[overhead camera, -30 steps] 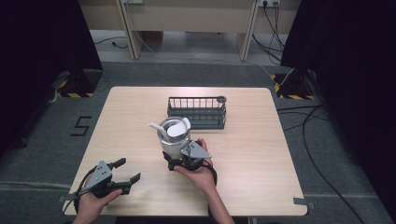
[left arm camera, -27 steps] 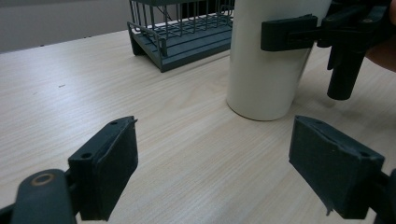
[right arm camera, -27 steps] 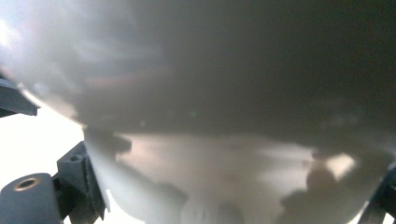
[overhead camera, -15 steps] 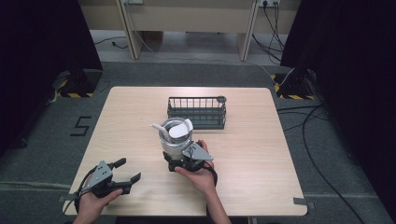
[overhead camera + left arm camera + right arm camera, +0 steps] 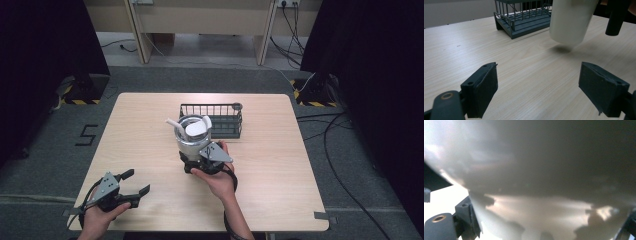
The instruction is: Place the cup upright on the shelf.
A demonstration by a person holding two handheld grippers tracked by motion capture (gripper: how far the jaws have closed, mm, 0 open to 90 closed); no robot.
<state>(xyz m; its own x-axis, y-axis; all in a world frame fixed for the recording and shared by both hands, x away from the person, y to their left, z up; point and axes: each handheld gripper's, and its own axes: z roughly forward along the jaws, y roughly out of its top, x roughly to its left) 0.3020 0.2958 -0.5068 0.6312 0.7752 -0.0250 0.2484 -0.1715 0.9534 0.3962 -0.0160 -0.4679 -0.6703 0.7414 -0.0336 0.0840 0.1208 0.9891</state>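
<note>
A pale metal cup (image 5: pixel 191 142) holds white utensils (image 5: pixel 196 128) that stick out of its top. My right gripper (image 5: pixel 194 159) is shut on the cup's lower part, near the middle of the table. In the left gripper view the cup (image 5: pixel 571 22) hangs tilted just above the tabletop, with its shadow beneath. The cup's wall (image 5: pixel 536 170) is pressed close between my right gripper's (image 5: pixel 546 227) jaws. My left gripper (image 5: pixel 136 181) rests open near the front left corner, its jaws (image 5: pixel 544 92) wide apart with nothing between them.
A dark wire basket (image 5: pixel 210 106) stands just behind the cup; its near corner (image 5: pixel 524 20) faces my left gripper. The wooden table (image 5: pixel 300 175) has bare room on both sides. Cables lie on the floor beyond the right edge.
</note>
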